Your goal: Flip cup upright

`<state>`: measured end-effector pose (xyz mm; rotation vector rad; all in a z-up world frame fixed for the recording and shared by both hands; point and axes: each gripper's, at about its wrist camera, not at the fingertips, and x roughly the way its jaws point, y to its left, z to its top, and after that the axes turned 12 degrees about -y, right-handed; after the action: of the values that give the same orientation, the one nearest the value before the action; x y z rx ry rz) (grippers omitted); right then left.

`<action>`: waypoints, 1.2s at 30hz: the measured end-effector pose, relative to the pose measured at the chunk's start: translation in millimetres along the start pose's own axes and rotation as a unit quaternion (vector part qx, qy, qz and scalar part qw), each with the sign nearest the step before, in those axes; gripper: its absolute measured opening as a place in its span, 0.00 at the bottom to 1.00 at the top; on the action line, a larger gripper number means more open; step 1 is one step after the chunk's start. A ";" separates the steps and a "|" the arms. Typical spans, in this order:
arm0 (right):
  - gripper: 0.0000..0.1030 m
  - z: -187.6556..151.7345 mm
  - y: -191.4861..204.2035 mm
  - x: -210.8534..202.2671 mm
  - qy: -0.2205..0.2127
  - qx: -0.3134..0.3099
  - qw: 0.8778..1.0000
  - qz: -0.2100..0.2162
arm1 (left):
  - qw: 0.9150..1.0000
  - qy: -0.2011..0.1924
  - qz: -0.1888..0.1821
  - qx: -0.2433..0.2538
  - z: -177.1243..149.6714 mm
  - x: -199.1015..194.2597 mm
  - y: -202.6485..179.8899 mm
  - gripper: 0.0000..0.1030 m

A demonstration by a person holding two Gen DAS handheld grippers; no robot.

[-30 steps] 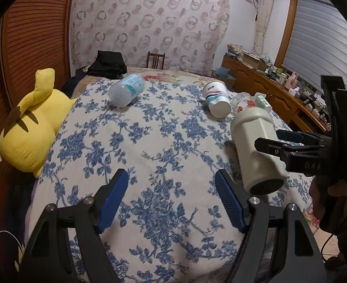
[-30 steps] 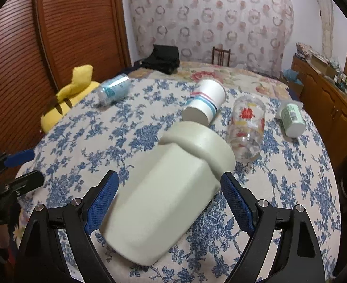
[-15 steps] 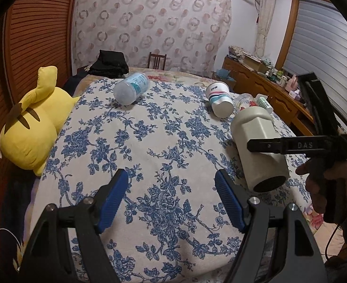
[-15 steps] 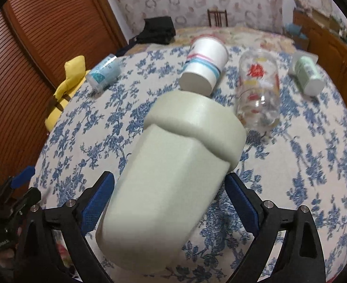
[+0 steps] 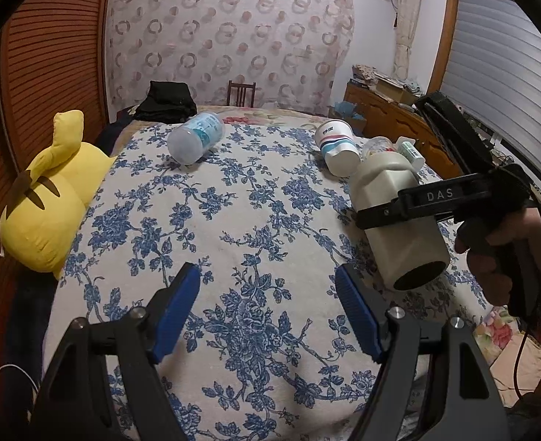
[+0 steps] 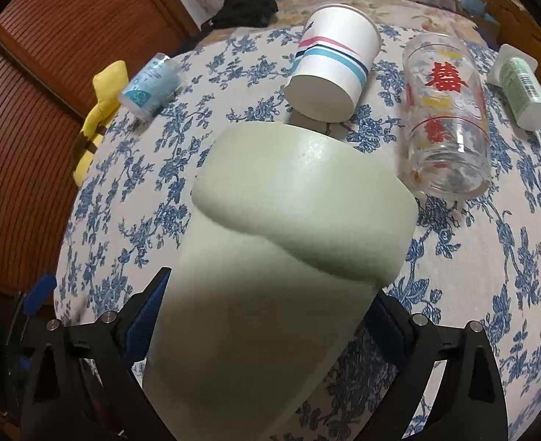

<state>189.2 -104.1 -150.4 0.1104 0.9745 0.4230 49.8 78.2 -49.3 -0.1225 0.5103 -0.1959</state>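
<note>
Since a second ago the right gripper (image 6: 263, 327) has pushed forward around the pale green cup (image 6: 270, 275), and its blue pads (image 6: 143, 325), which then stood apart from the cup's sides, now press against them, so the cup fills far more of the right wrist view. The cup is pinched at mid-body, lying tilted on its side, its wider collared end pointing toward 12 o'clock and its dark end toward the camera; from the left wrist view the cup (image 5: 399, 220) sits at about 3 o'clock over the blue-flowered cloth (image 5: 233, 202), with the black arm of the right gripper (image 5: 428, 202) across it and the person's hand (image 5: 505, 246) on the handle. Whether the cup touches the cloth I cannot tell. The left gripper (image 5: 267, 308) hangs at 6 o'clock in its own view, fingers spread wide with nothing between them. Beyond the cup at 12 o'clock lies a striped paper cup (image 6: 333, 73) on its side, just beside it at 1 o'clock a printed glass (image 6: 447, 117), also lying down, and at 2 o'clock a small white bottle (image 6: 520, 88). A clear plastic jar (image 6: 149, 86) lies at 10 o'clock, near a yellow plush toy (image 5: 46, 198) at the cloth's edge.
</note>
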 end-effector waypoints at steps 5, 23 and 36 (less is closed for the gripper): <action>0.83 1.2 0.0 -4.9 -0.014 -0.023 1.000 -0.001 | 1.000 0.006 0.001 0.000 -1.5 5.0 0.1 0.74; 0.80 -20.9 21.0 -57.7 -0.264 -0.189 0.946 -0.008 | 1.000 -0.021 0.018 0.009 12.0 5.9 -5.1 0.74; 0.86 -49.2 28.2 -72.2 -0.225 -0.182 0.957 -0.025 | 0.995 -0.087 0.044 0.033 22.9 -14.9 -36.0 0.74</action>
<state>105.2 -111.7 -114.1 -0.1481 0.4381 0.4973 42.8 47.9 -16.4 -0.0521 0.3348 -0.1153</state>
